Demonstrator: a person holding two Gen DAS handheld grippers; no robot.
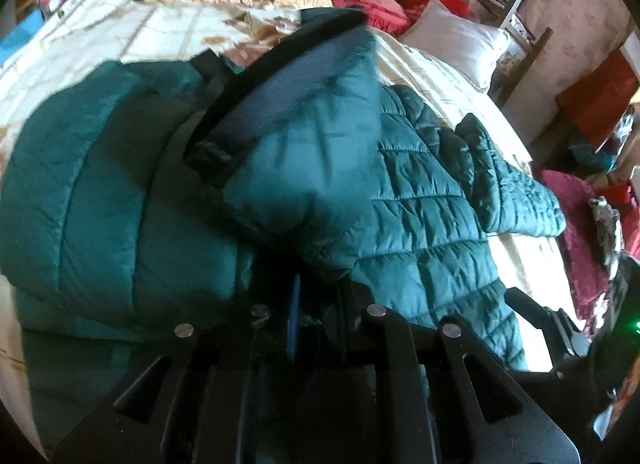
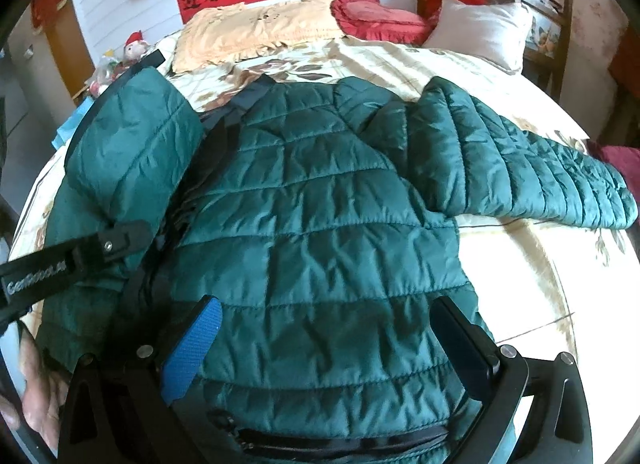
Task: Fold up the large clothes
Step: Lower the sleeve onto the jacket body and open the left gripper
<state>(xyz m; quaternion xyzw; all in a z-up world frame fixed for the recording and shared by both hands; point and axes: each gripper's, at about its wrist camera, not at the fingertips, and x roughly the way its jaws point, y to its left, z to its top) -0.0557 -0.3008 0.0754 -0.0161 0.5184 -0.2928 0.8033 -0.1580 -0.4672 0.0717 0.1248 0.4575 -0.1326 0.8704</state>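
Bed [image 2: 500, 264], green jacket [image 2: 320, 224], "GenRobot.AI" on left gripper [image 2: 132, 238]

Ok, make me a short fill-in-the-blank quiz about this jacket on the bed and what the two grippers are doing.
1. The quilted puffer jacket on the floral bedspread is dark ____.
2. The left gripper is shut on the jacket's ____.
3. The right gripper has its fingers ____ over the hem.
4. The heart-shaped ruffled cushion is ____.

Missing words: green; sleeve; open; red
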